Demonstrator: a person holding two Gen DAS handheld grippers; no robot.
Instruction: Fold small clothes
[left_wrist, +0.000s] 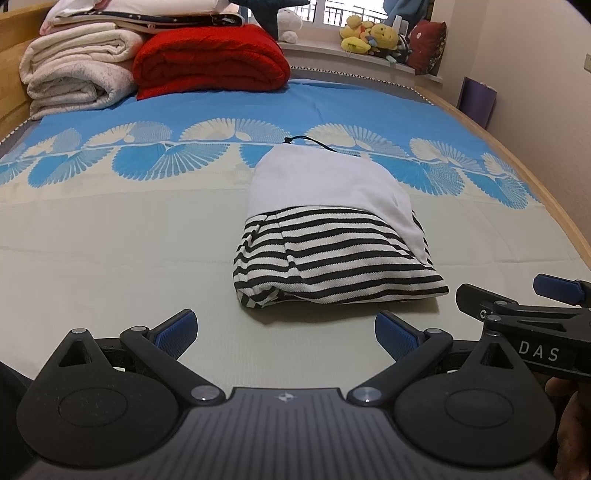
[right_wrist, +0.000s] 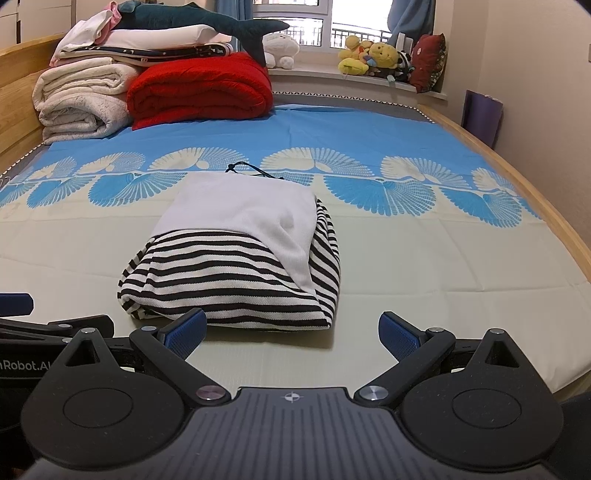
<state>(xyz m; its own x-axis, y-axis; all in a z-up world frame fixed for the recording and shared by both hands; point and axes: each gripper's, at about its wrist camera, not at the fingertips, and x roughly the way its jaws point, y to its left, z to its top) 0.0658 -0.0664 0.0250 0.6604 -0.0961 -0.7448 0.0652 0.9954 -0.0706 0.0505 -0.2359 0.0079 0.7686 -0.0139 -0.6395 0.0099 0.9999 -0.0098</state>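
Both my grippers, left (left_wrist: 286, 334) and right (right_wrist: 291, 334), splayed wide and empty, low over the bed (right_wrist: 424, 295), folded striped garment (right_wrist: 236, 280) just ahead, its underside hidden, right gripper cut off at the left view's edge

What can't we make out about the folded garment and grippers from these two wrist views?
- Striped garment: the inner layers and underside are hidden by its own folds in both views.
- Black cord: mostly behind the garment's white panel.
- Right gripper: cut off by the frame edge in the left wrist view.
- Left gripper: only an edge shows in the right wrist view.
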